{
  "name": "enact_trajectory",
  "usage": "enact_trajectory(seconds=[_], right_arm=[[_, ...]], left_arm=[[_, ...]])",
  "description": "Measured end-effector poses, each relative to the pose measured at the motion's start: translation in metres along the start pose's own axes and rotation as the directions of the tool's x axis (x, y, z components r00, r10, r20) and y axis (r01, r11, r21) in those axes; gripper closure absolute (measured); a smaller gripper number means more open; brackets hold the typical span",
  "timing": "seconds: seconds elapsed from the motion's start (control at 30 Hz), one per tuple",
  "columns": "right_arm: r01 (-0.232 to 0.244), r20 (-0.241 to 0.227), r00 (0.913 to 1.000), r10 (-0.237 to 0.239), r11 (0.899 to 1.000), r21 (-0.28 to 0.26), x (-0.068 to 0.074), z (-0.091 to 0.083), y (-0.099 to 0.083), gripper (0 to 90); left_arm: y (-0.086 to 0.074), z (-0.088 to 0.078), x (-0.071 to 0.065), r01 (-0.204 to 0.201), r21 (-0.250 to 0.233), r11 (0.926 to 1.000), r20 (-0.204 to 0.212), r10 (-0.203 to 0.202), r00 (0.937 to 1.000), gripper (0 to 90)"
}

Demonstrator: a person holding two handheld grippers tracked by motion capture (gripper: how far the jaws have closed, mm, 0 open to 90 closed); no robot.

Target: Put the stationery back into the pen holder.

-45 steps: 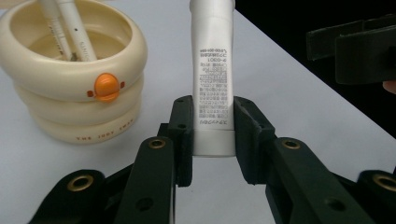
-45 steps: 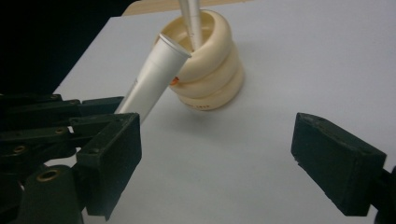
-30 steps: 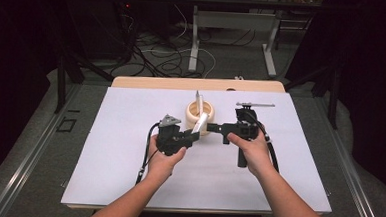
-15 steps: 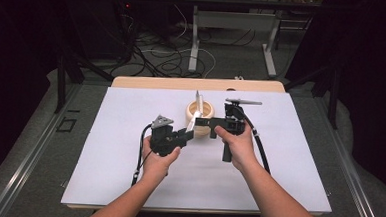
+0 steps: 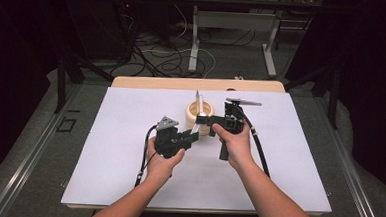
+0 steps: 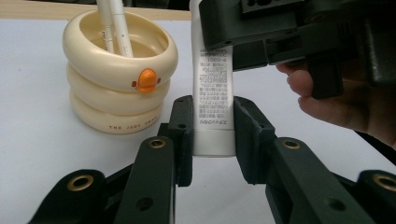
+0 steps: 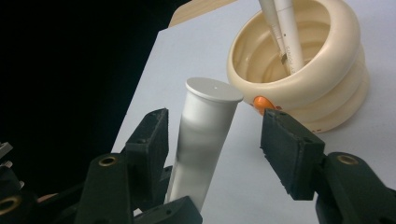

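Left gripper [image 5: 189, 137] first, nearest the person: its jaws are clamped on the flat lower end of a white tube [image 6: 212, 100], pads tight on both sides, printed label facing the left gripper view. From above, the tube [image 5: 195, 123] rises out of that grip toward twelve o'clock, tilted slightly.

Now the right gripper [image 5: 202, 120], coming in from three o'clock, level, just above the left one. Its jaws have just been closing and stand at a middling gap around the upper part of the tube. In the right gripper view the tube [image 7: 201, 140] sits between the jaws with its round cap on top; the left-hand pad is right against it, the right-hand pad [image 7: 289, 151] is clear of it with white sheet showing between. So not gripping yet.

Just behind, toward twelve o'clock, stands a cream ringed cup [image 5: 201, 111] with an orange beak [image 6: 147, 79] on its side. Two white pens [image 7: 285, 28] lean inside it. Cup and tube are close, not touching.

All of this is on a white sheet [image 5: 104, 149] on the table.
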State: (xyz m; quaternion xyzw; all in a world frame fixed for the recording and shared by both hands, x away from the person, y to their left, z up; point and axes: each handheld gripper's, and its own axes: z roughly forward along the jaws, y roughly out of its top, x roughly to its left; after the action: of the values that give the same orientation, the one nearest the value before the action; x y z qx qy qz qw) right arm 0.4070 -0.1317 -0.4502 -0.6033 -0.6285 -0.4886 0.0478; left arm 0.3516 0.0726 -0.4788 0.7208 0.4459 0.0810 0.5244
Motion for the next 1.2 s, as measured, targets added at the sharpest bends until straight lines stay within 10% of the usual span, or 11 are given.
enact_trajectory(seconds=[1.2], right_arm=[[-0.091, -0.012, 0.9958, 0.091, 0.996, 0.008, -0.009, 0.006, 0.0, 64.5]], left_arm=[[-0.004, 0.008, -0.01, -0.031, 0.011, 0.9995, 0.024, 0.031, 0.9992, 70.4]])
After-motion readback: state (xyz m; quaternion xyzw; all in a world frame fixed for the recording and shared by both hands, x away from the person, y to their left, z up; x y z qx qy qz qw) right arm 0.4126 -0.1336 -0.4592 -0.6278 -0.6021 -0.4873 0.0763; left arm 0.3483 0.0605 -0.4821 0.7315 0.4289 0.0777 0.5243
